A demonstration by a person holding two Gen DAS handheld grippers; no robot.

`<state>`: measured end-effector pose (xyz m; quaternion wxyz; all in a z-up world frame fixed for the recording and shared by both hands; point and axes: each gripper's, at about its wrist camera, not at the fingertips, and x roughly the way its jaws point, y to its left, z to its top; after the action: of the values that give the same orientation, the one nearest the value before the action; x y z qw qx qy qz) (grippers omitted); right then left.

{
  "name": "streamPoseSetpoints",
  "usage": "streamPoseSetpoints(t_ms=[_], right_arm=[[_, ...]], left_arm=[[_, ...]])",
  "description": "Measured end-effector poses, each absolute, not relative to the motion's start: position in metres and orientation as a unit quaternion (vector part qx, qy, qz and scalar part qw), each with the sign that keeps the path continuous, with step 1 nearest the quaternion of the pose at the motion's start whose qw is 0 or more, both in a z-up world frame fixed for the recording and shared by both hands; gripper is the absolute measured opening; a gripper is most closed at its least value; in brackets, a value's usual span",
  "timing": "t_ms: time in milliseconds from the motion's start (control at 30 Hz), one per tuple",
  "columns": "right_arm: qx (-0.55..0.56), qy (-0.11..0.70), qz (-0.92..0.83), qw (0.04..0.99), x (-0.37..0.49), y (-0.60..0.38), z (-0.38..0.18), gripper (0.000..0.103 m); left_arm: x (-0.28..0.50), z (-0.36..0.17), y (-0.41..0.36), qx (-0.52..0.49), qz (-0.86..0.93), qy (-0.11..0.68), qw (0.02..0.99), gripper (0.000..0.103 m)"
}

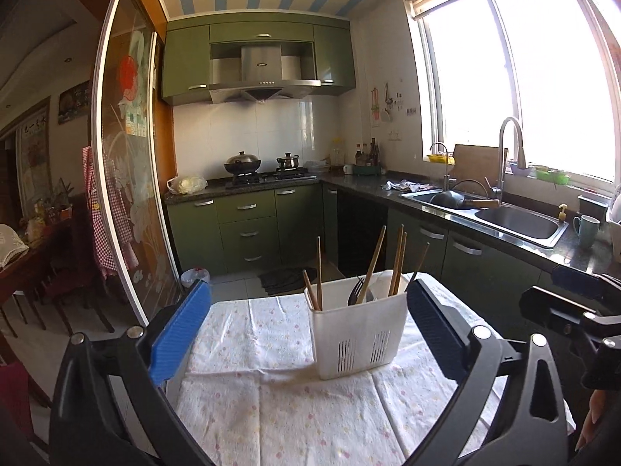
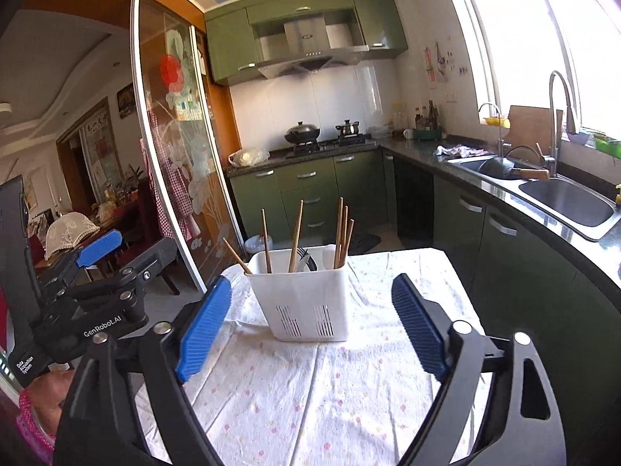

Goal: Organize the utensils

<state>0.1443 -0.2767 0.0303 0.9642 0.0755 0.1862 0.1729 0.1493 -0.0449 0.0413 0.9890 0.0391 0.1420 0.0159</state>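
A white slotted utensil holder (image 1: pixel 359 330) (image 2: pixel 306 299) stands upright on the cloth-covered table (image 1: pixel 279 407) (image 2: pixel 310 388). Several wooden chopsticks (image 1: pixel 372 264) (image 2: pixel 297 229) lean out of it, and a dark fork (image 1: pixel 355 291) (image 2: pixel 304 258) sits among them. My left gripper (image 1: pixel 310 326) is open, its blue pads wide apart on the near side of the holder, nothing between them. My right gripper (image 2: pixel 310 322) is open too, short of the holder and empty. The left gripper's body (image 2: pixel 101 291) shows at the left of the right wrist view, the right gripper's body (image 1: pixel 574 310) at the right edge of the left wrist view.
The kitchen counter with a double sink (image 1: pixel 516 221) (image 2: pixel 562 198) and tall tap runs along the right. A stove with a wok (image 1: pixel 242 165) (image 2: pixel 302 132) is at the back. A glass sliding door (image 1: pixel 128 155) (image 2: pixel 174 155) stands to the left. A person's hand (image 2: pixel 50 392) holds the left gripper.
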Motion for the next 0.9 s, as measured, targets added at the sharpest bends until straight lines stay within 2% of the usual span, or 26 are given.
streamPoseSetpoints(t_ms=[100,333,900], right_arm=[[0.076,0.169,0.16,0.97,0.11,-0.278,0.016,0.098],[0.063,0.175,0.124,0.975,0.066,-0.284,-0.007,0.098],[0.07,0.177,0.117,0.975,0.059,-0.305,-0.005,0.098]], left_arm=[[0.125,0.025,-0.047,0.033,0.008,0.158,0.987,0.096],[0.082,0.005,-0.037,0.029,0.013,0.18,0.983,0.096],[0.06,0.002,-0.025,0.02,0.025,0.192,0.981,0.096]])
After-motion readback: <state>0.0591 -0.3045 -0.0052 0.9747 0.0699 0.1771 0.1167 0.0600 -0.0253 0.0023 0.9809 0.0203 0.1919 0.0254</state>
